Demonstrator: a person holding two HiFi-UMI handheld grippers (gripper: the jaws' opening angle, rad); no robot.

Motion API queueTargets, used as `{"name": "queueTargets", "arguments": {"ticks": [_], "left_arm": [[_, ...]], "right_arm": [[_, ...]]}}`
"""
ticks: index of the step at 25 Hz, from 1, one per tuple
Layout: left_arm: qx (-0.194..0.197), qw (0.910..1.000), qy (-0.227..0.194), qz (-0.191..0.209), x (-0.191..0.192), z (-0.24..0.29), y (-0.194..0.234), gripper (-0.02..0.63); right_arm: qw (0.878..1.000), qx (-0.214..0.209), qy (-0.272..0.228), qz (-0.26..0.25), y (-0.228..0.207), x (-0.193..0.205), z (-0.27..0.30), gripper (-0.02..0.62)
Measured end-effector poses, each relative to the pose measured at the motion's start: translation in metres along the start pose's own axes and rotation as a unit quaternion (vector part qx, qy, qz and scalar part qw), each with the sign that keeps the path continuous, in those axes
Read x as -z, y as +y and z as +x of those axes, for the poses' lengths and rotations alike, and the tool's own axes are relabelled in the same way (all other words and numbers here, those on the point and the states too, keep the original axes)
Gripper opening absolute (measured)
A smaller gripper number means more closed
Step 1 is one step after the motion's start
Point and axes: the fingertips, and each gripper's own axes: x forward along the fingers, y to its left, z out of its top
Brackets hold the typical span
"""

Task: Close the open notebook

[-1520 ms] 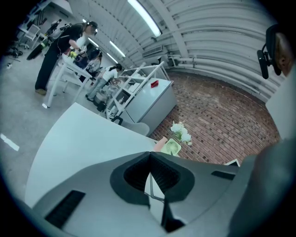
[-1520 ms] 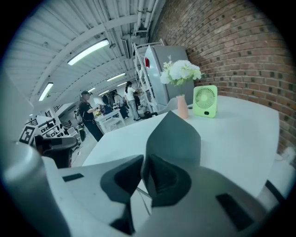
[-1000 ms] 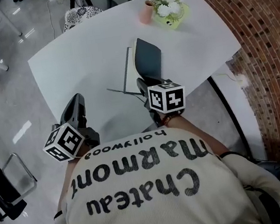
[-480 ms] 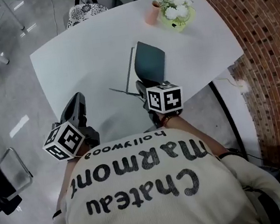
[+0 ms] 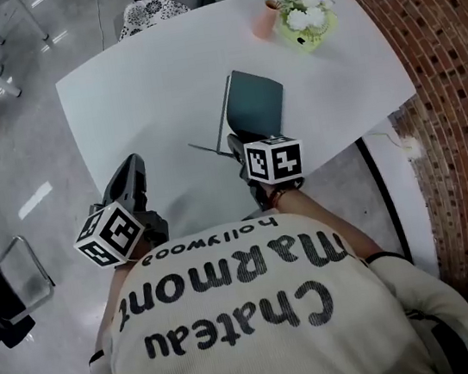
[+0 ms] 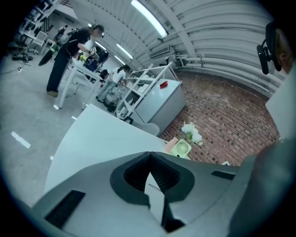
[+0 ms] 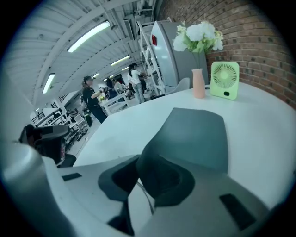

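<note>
Bright ceiling tubes (image 6: 150,19), glare on floor (image 5: 35,198), fisheye vignette

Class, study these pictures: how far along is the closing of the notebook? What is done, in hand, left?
Done: the notebook has its dark cover swung over the pages, though the right gripper view shows it tilted, not flat. In hand: the right gripper, jaws opening, has the cover's near corner between them. Left: lay it flat. The left gripper is shut, empty.
</note>
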Motion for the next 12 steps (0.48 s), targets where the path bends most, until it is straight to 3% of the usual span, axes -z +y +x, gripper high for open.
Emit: {"name": "queueTargets", "arguments": {"ticks": [12], "left_arm": [[-0.027, 0.9995, -0.012, -0.008, 0.021, -0.038, -0.005, 0.002]], "right_arm": [[1.000, -0.018, 0.001, 0.005, 0.004, 0.010, 0.007, 0.126]]}}
